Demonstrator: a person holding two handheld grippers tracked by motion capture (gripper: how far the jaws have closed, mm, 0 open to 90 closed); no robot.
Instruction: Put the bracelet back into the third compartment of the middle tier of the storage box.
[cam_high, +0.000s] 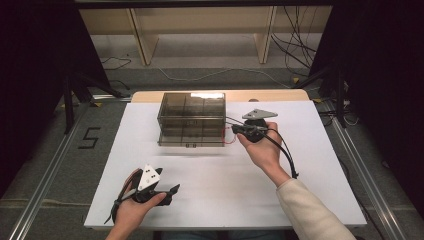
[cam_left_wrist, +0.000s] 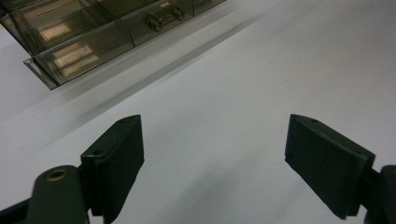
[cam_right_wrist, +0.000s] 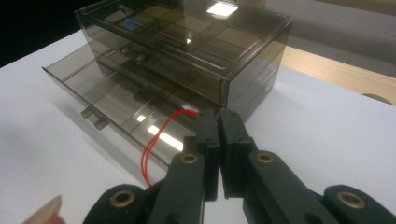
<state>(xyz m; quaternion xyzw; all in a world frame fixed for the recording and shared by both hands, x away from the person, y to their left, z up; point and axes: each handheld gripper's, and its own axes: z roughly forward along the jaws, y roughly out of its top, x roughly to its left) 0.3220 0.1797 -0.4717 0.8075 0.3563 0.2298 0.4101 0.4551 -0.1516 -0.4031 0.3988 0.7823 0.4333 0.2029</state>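
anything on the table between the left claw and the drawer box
No, just bare white table between the left claw and the drawer box, seen in the high and left gripper views.

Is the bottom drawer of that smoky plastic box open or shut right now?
Open. The bottom drawer juts out past the box front, compartments exposed, and a red cord loops over its near corner by the right gripper.

Colour reference

You see a smoky-brown translucent drawer box (cam_high: 192, 119), a red cord (cam_right_wrist: 156, 140), black jaws, a plain white tabletop (cam_high: 225, 185) and a cream sleeve (cam_high: 312, 210).
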